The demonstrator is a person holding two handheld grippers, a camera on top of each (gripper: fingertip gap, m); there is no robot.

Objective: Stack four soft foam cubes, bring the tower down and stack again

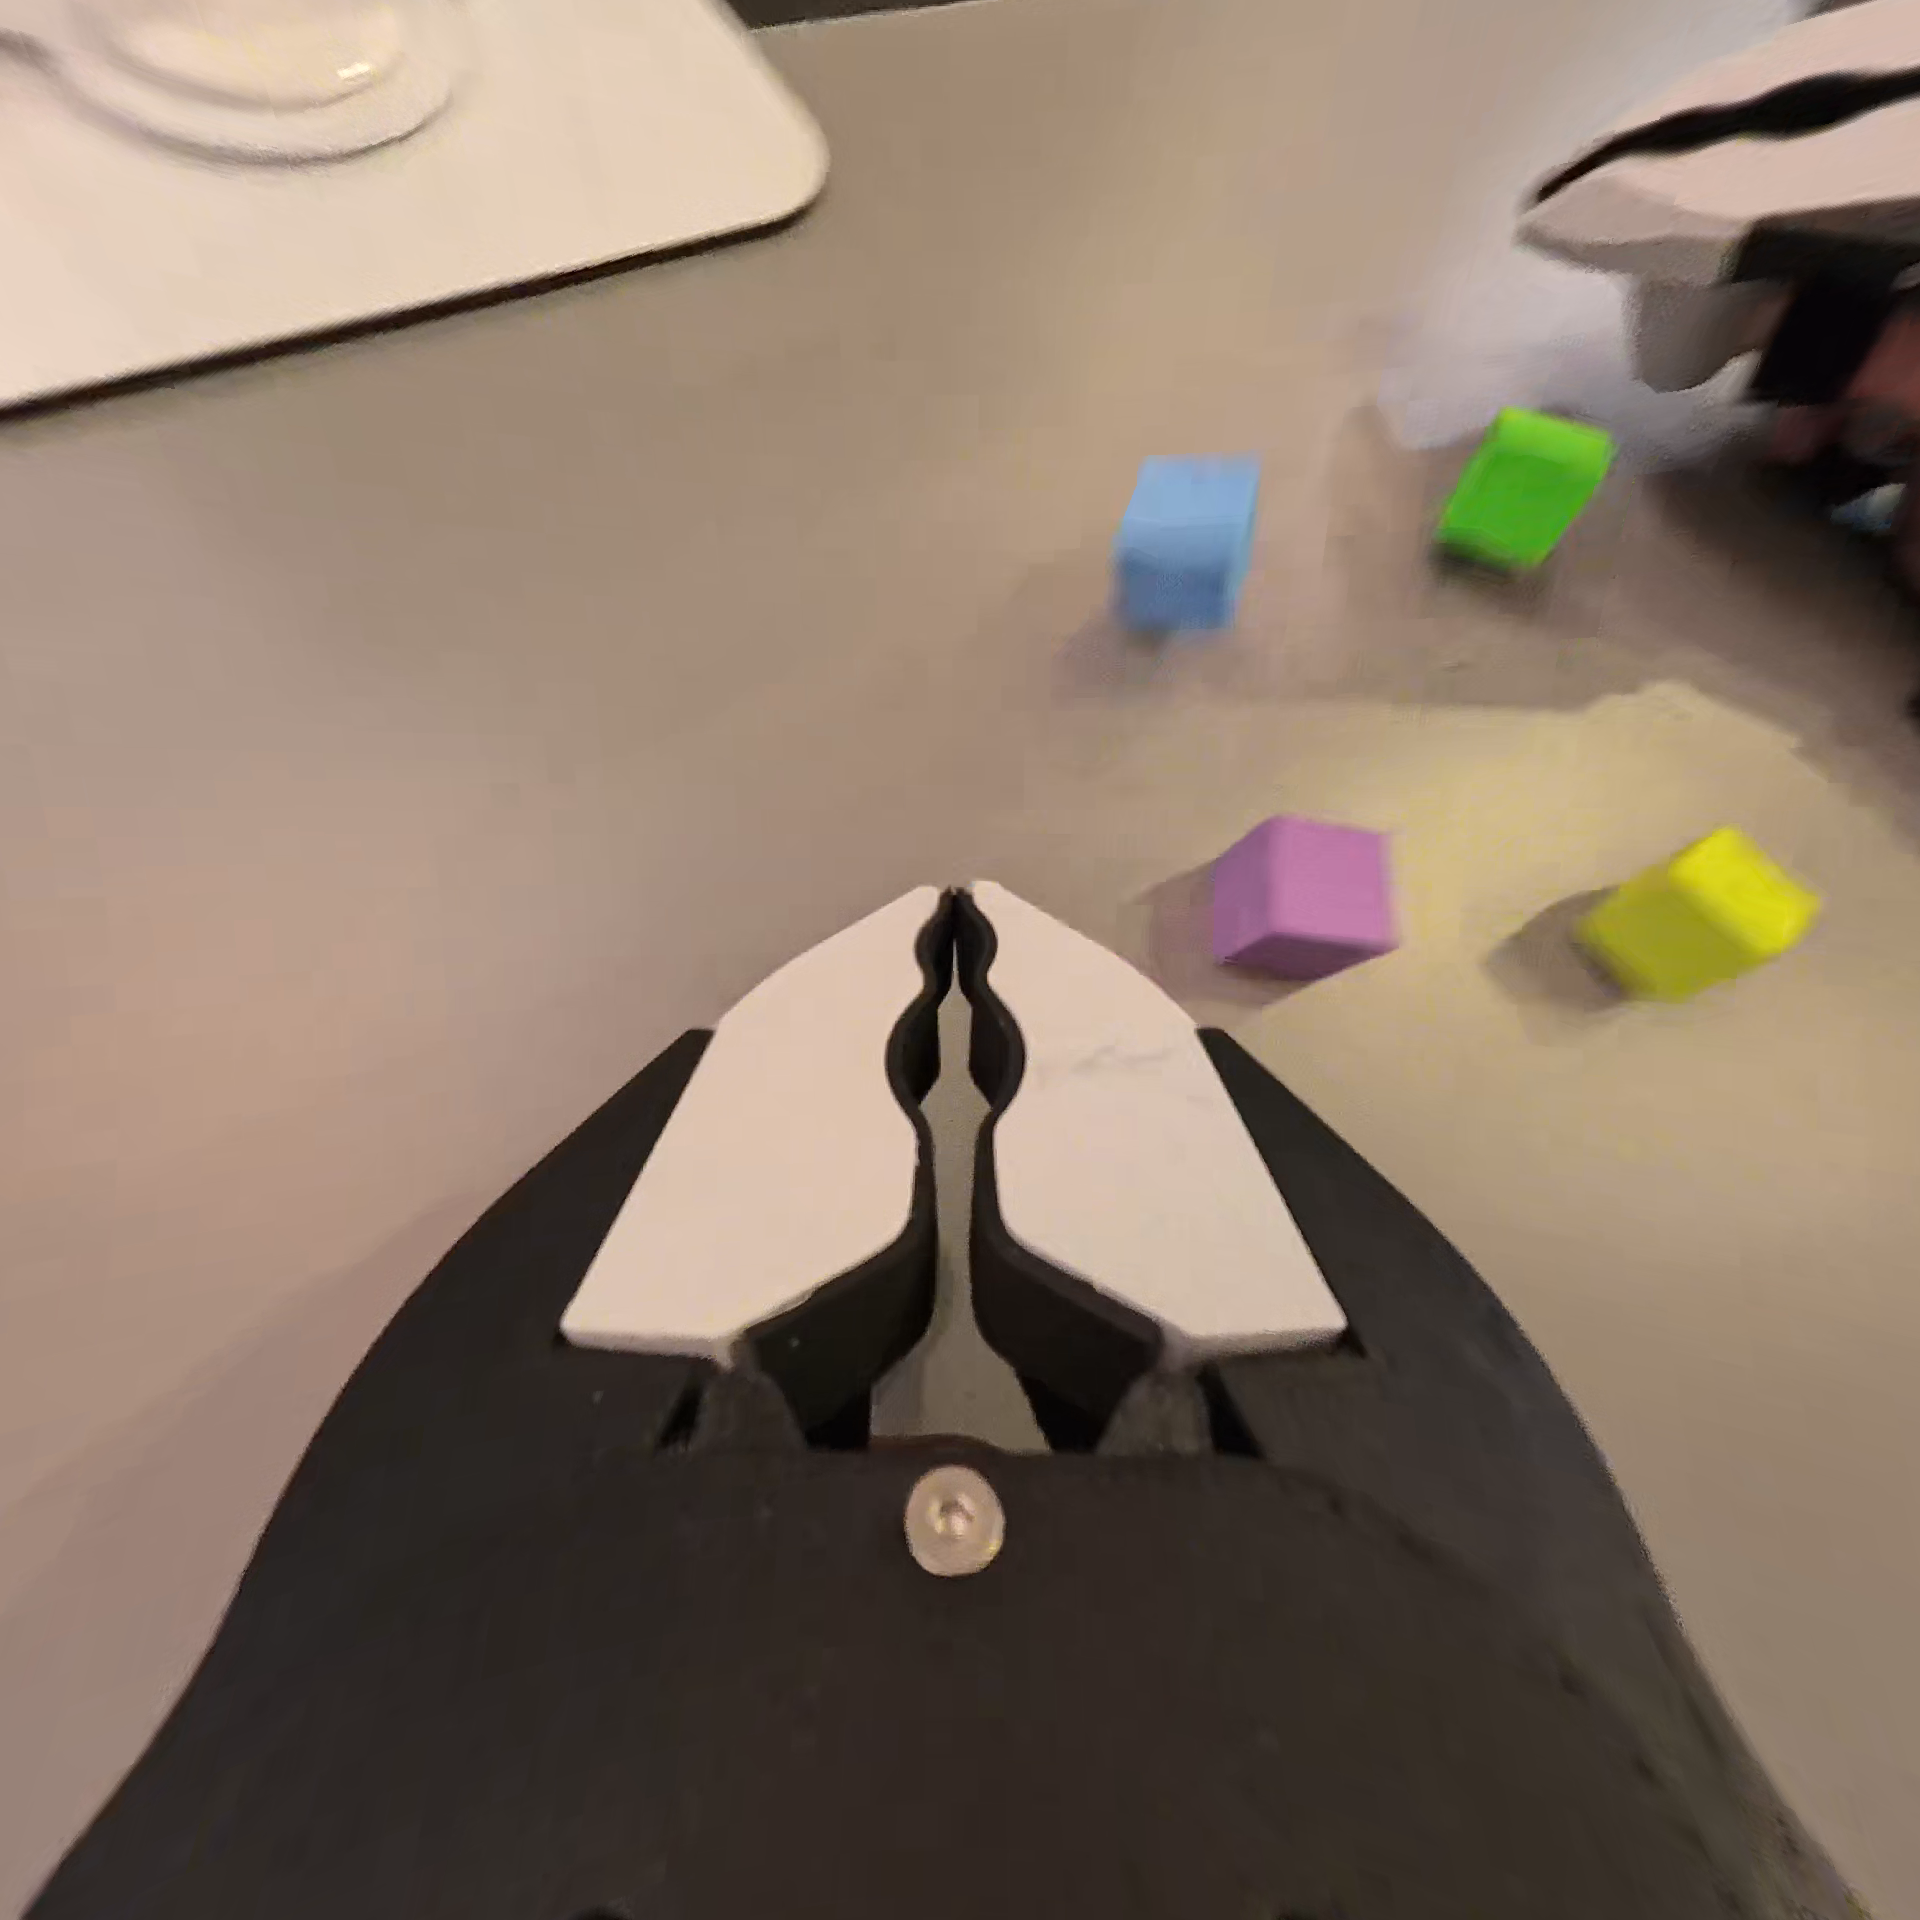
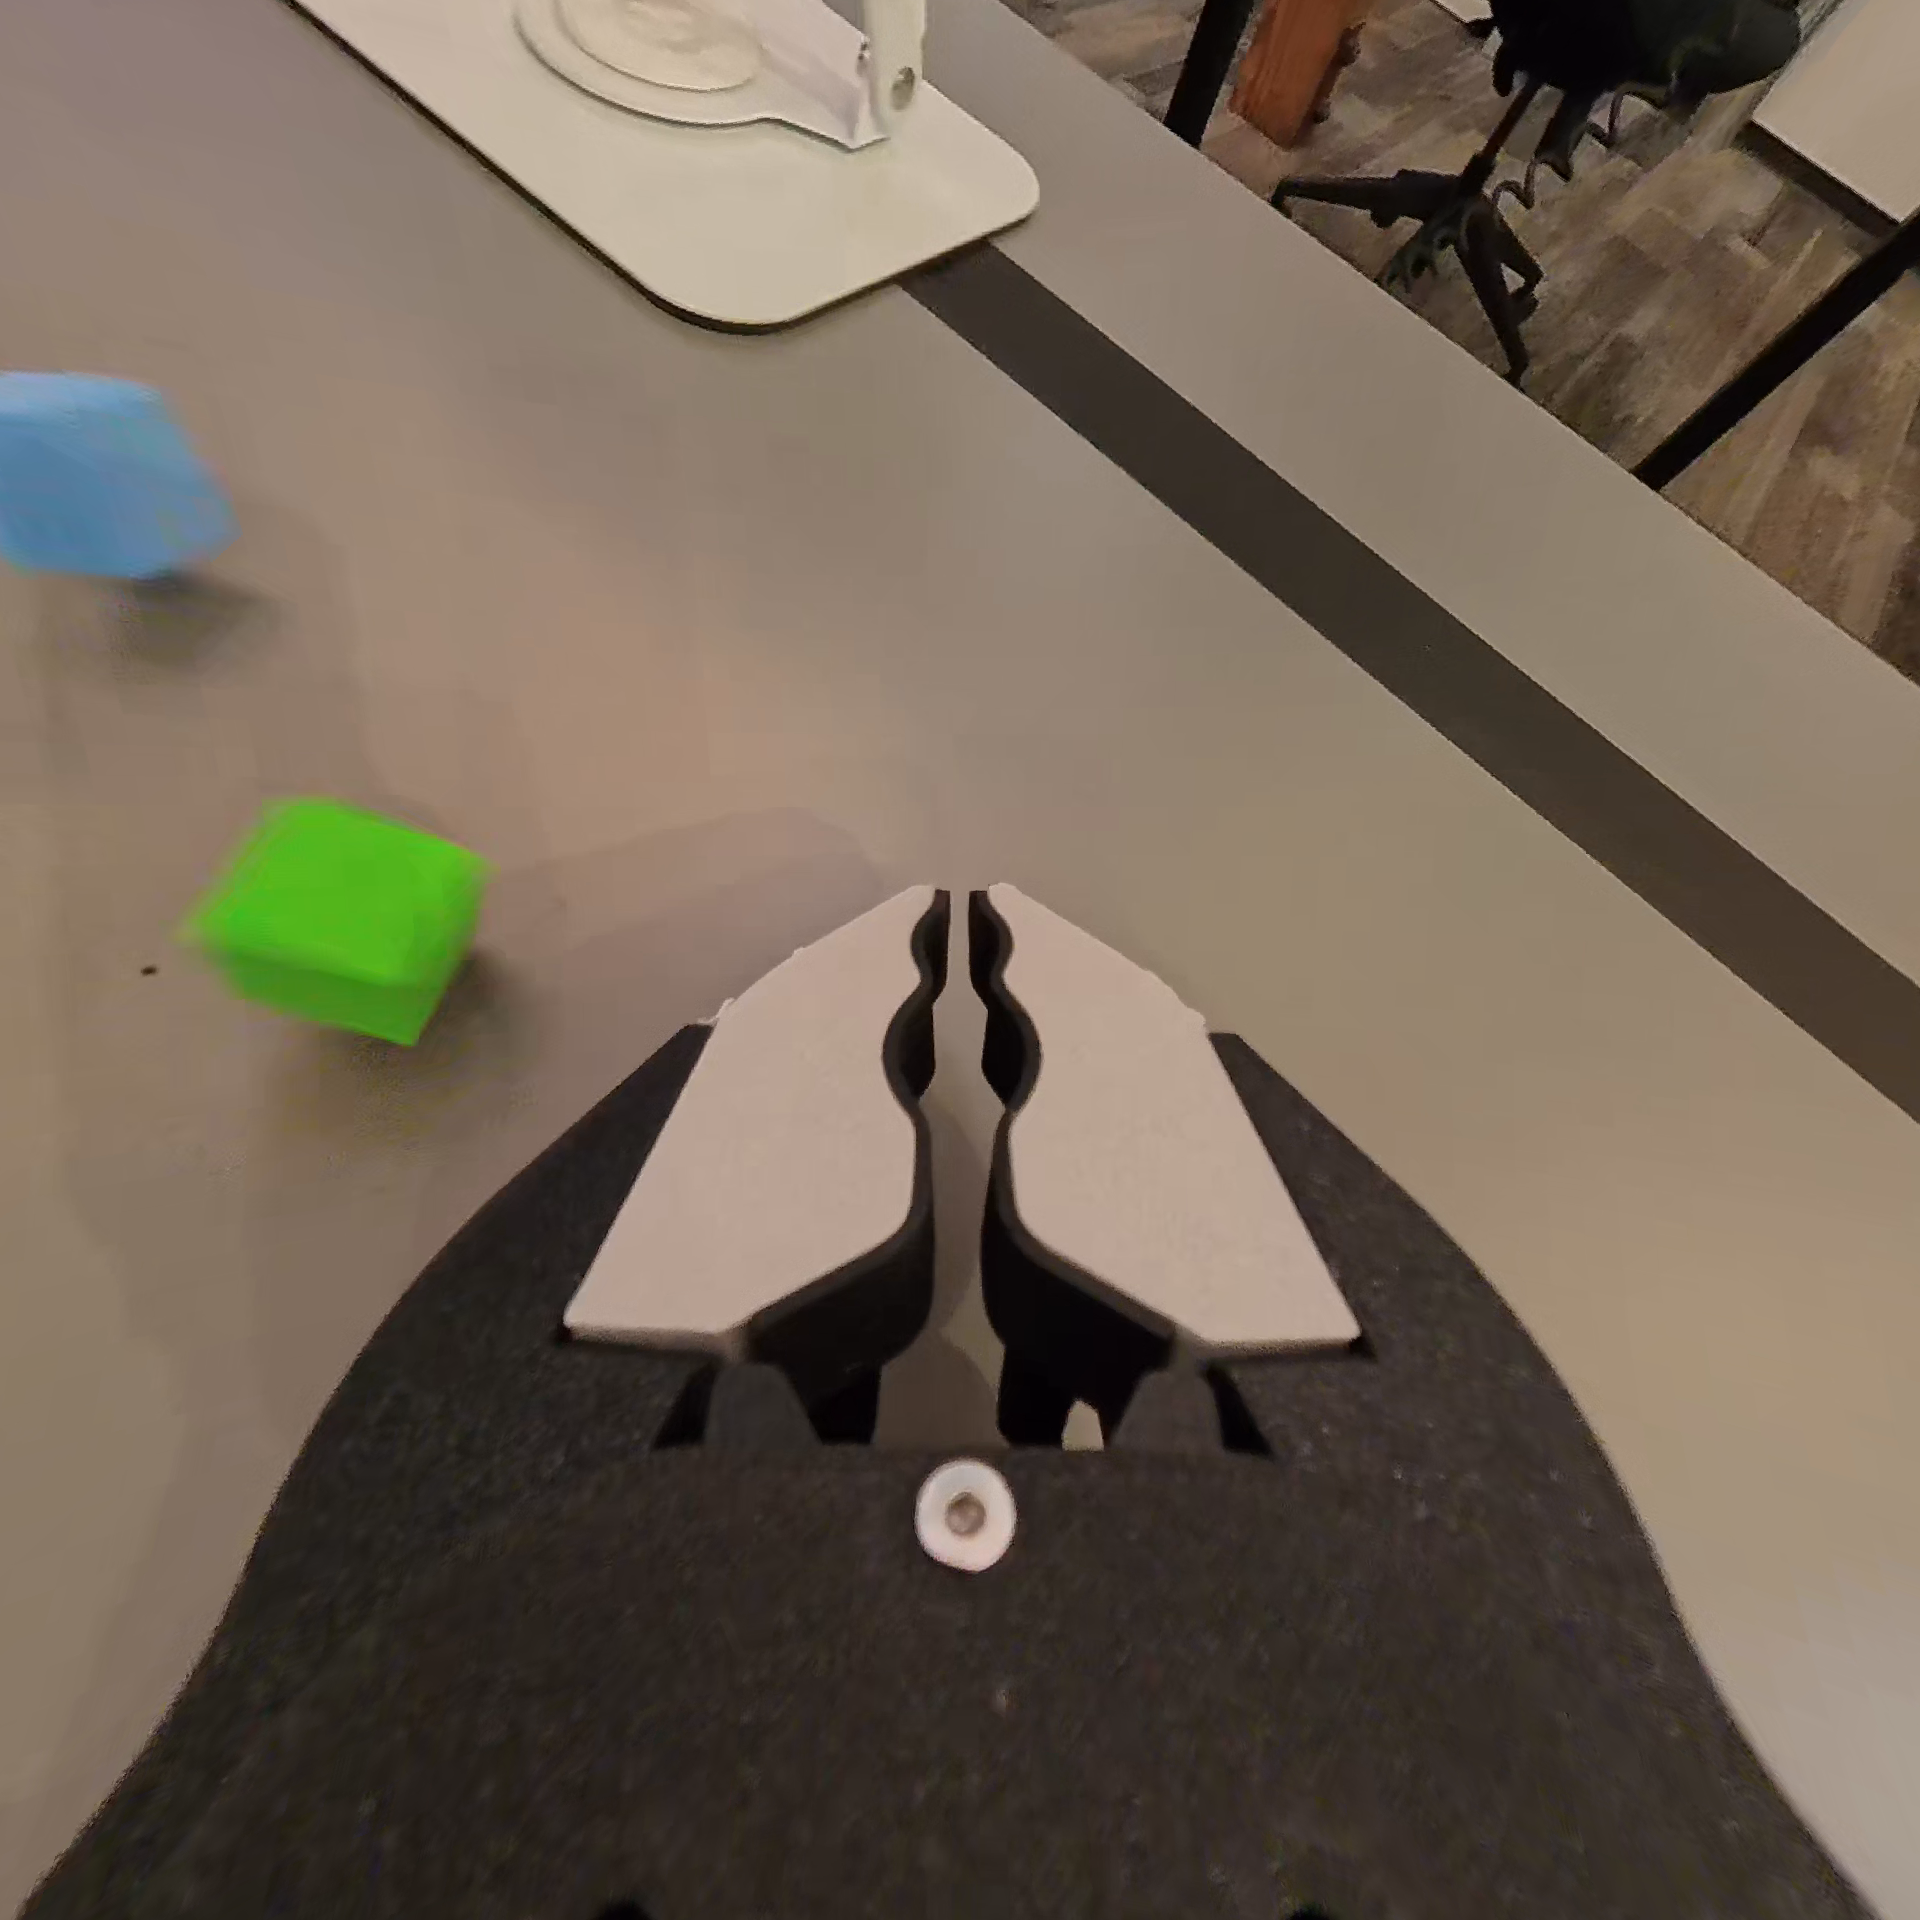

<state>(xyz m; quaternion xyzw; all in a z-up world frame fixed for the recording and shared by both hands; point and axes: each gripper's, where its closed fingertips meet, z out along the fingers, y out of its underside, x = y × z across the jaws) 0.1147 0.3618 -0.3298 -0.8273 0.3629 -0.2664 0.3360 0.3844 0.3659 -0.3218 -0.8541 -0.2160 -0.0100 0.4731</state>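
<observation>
While nothing's stacked right now, I count four foam cubes lying loose and apart on the grey table (image 1: 520,727): one blue cube (image 1: 1187,542), one green cube (image 1: 1519,490), one purple cube (image 1: 1301,896), one yellow cube (image 1: 1696,914). Left gripper (image 1: 954,896) is pinched closed on nothing, right gripper (image 2: 958,896) is down to a sliver with nothing in it. One white mat (image 1: 395,208) at the back, no readable writing anywhere

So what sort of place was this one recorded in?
Most likely an office or lab workspace: a plain grey desk, a black swivel chair on a wood-pattern floor beyond it, and a white mat on the desk.
</observation>
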